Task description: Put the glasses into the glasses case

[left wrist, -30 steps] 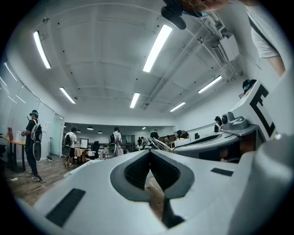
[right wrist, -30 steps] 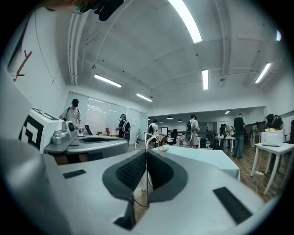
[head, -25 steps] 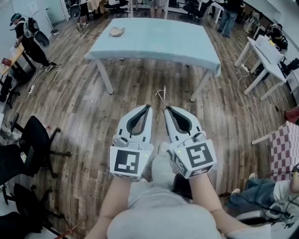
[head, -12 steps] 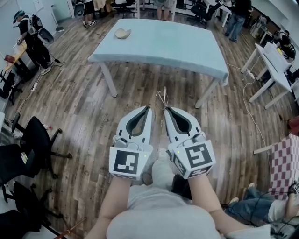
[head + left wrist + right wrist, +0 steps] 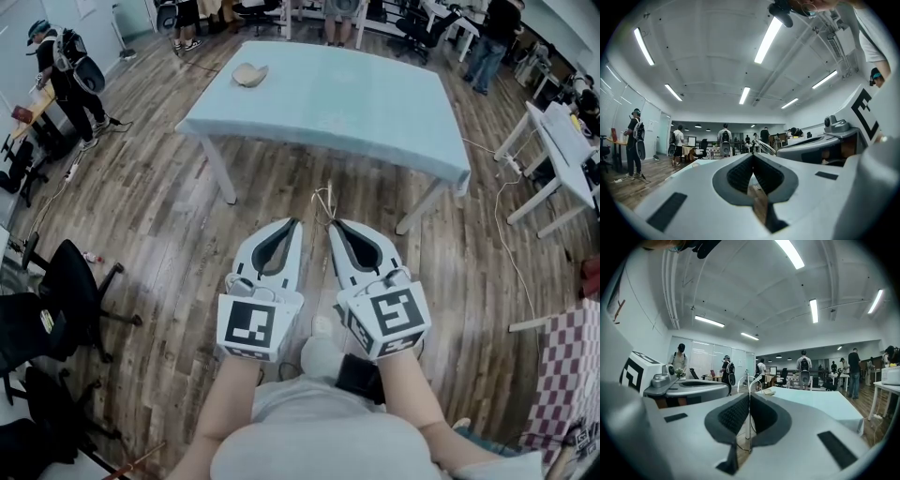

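Right gripper point(image 5: 334, 224), pinched shut on a thin wire frame, apparently the glasses point(image 5: 324, 200), and left gripper point(image 5: 297, 222), closed on nothing, are held tight to the body, likely for carrying toward the pale blue surface point(image 5: 366, 98), where what looks like the beige glasses case point(image 5: 248, 72) sits at a far corner.

Light-blue table point(image 5: 356, 98), tan object point(image 5: 249, 73) atop

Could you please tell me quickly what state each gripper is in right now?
Left gripper: closed, empty.
Right gripper: closed on the thin wire-framed glasses.
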Motion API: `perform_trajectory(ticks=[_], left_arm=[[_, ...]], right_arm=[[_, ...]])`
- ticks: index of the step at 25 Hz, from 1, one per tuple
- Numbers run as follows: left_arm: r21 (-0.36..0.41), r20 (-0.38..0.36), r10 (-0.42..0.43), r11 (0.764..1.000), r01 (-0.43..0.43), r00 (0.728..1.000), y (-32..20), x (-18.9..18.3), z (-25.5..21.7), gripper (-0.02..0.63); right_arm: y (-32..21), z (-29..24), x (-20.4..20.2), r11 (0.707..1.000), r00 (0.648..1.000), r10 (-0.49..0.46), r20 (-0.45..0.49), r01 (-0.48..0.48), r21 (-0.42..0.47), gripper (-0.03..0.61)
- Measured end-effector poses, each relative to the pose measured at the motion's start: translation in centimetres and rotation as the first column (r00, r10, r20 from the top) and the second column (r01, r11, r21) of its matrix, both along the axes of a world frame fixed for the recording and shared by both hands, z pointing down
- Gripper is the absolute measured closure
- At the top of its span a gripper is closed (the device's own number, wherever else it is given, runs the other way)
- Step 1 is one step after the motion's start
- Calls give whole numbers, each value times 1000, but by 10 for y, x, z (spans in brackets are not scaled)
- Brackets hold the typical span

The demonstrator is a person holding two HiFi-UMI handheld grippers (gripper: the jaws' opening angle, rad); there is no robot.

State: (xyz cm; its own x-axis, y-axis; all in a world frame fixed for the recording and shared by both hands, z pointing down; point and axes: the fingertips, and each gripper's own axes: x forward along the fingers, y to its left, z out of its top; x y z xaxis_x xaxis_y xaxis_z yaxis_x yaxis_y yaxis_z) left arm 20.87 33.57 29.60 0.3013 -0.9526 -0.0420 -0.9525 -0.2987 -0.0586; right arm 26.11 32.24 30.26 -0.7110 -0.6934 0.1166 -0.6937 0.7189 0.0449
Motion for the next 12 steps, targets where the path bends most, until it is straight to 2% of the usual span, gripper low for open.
perform_trajectory(ticks=[12], left_arm=[[-16, -30, -89, 996, 88, 996, -76, -13, 4, 604]], right_arm=[[-80, 5, -12, 996, 996, -92, -11, 92, -17, 566]])
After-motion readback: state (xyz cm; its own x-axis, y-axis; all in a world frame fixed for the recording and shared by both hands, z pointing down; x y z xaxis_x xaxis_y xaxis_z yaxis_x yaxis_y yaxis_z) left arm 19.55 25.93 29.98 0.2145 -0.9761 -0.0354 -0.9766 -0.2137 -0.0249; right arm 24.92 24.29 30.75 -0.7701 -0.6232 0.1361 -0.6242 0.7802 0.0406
